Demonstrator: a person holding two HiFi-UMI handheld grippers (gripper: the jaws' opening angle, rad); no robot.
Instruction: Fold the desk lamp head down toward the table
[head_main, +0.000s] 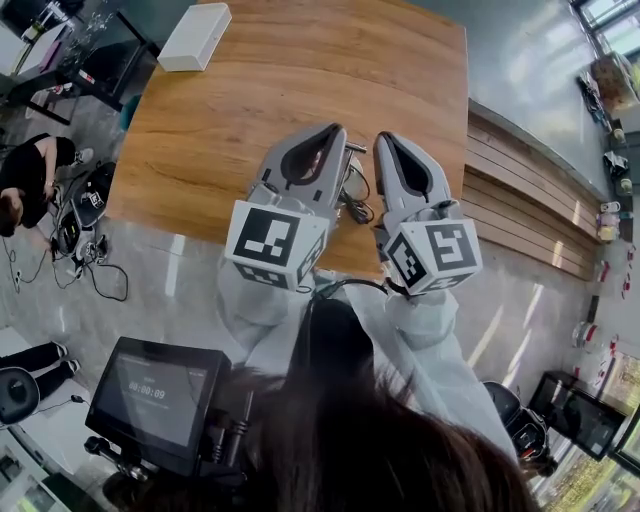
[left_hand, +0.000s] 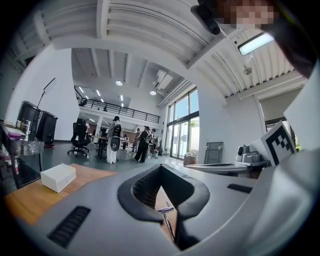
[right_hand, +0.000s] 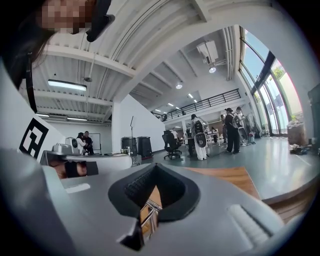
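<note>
I hold both grippers side by side, raised above the near edge of the wooden table (head_main: 270, 90). The left gripper (head_main: 335, 132) is shut with nothing between its jaws. The right gripper (head_main: 386, 140) is likewise shut and empty. Between and below them lies a dark, metal-armed piece of the desk lamp (head_main: 353, 196), mostly hidden by the grippers. The left gripper view shows a thin metal bar of the lamp (left_hand: 167, 210) through the gap behind the closed tips. A metal bracket of the lamp (right_hand: 149, 212) shows the same way in the right gripper view.
A white box (head_main: 195, 36) lies at the table's far left corner, also in the left gripper view as the box (left_hand: 58, 177). A monitor (head_main: 158, 400) stands at the lower left and a person (head_main: 28, 175) sits on the floor. Wooden steps (head_main: 520, 210) run to the right.
</note>
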